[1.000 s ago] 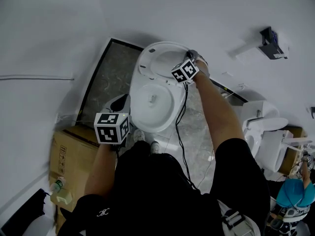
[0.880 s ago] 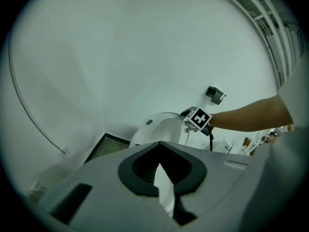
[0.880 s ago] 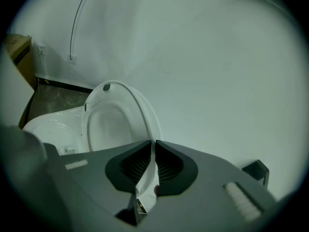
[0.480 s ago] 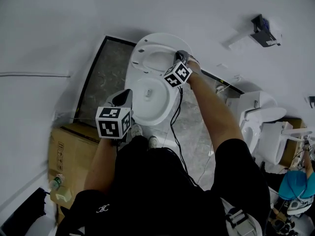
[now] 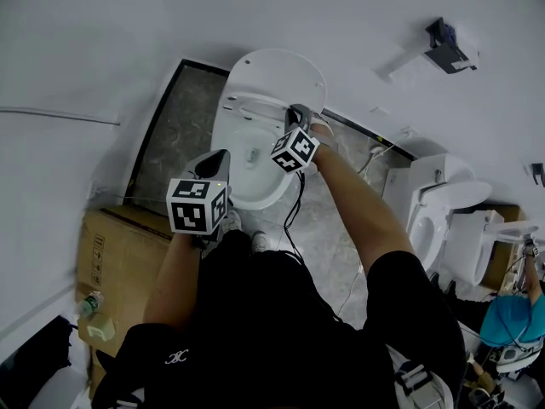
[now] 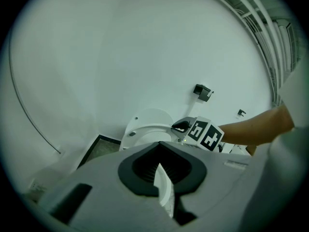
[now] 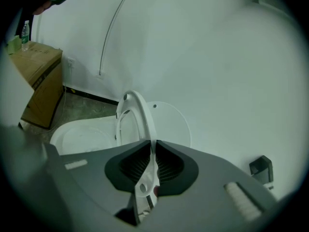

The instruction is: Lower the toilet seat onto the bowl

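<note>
The right gripper (image 7: 153, 151) pinches the toilet seat (image 7: 136, 111) by its rim, one jaw pressed on each side. The seat is tilted, partway between the upright lid (image 7: 172, 122) against the far wall and the bowl (image 7: 79, 135) below it. The left gripper (image 6: 159, 161) hovers at the bowl's near left, its jaws drawn together on nothing. Farther left stands a cardboard box (image 5: 115, 245) with a bottle (image 5: 86, 305) on top. A second toilet (image 5: 443, 216) stands well apart on the right.
</note>
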The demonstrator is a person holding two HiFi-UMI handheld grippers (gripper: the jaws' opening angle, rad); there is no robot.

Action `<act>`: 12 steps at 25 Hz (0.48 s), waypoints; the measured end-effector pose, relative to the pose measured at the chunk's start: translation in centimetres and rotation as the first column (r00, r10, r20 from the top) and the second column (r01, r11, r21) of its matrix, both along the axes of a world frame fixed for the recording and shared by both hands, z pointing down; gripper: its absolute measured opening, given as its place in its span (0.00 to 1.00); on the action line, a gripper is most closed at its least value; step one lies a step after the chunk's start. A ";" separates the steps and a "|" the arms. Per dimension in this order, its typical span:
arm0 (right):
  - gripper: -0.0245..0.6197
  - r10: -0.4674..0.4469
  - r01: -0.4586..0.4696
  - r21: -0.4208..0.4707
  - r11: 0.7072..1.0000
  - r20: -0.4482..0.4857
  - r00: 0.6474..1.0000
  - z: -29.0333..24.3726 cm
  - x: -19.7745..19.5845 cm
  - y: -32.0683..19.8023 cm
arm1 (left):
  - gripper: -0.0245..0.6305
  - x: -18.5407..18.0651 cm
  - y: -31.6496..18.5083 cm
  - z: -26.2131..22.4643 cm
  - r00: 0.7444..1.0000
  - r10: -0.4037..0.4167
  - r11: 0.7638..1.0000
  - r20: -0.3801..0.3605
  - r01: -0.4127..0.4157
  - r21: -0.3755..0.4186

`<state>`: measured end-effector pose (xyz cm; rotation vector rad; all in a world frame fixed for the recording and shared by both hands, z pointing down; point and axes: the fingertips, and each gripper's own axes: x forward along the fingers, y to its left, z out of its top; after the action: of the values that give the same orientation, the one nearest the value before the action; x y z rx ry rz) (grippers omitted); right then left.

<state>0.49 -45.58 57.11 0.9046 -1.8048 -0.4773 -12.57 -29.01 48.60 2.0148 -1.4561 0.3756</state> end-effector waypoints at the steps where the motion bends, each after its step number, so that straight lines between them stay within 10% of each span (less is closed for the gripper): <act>1: 0.11 -0.012 0.012 -0.002 1.000 0.002 1.000 0.2 -0.1 0.8 | 0.05 0.0 0.3 0.0 1.000 -0.005 1.000 0.001 0.005 0.001; 12: 0.12 -0.119 0.119 -0.058 0.991 0.015 0.993 3.3 -0.7 9.3 | 0.05 0.7 4.5 0.4 0.997 -0.077 0.997 0.002 0.077 -0.010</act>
<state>-0.23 -36.26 60.37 0.7642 -1.8809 -0.4926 -11.85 -24.51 49.03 1.9443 -1.5252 0.3514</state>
